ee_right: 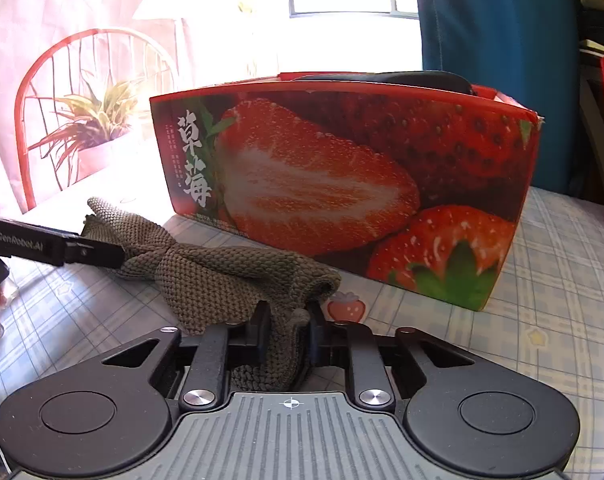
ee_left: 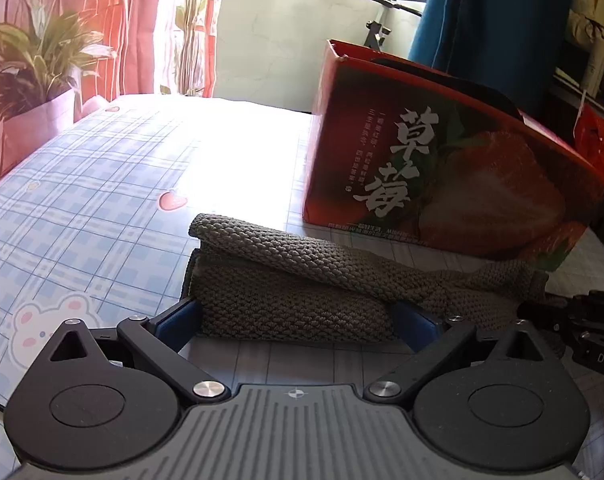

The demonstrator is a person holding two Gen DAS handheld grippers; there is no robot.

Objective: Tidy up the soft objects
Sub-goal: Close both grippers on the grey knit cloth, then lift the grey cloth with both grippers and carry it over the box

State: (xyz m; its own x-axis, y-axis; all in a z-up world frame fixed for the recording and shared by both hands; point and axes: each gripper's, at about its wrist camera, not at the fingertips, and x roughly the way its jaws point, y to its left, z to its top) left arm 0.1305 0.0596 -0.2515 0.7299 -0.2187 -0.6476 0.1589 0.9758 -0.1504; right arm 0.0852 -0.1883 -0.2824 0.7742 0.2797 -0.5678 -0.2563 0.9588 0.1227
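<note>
Left wrist view: the left gripper (ee_left: 293, 312) stands wide, its fingers flanking the folded end of the knitted cloth (ee_left: 302, 276) at lower centre, on the checked tablecloth (ee_left: 81, 200).

Right wrist view: the right gripper (ee_right: 287, 332) pinches the cloth's other end at lower centre, before the strawberry box (ee_right: 342, 184). Folding seems under way; next, probably lifting it into the box.

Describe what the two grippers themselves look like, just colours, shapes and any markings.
Both the left gripper and right gripper are matte black, with two round discs, silver screws, a ribbed grey centre plate and a crosshair mark. The fingers have blue pads. White "GenRobot.AI" lettering marks the left one's side.
</note>
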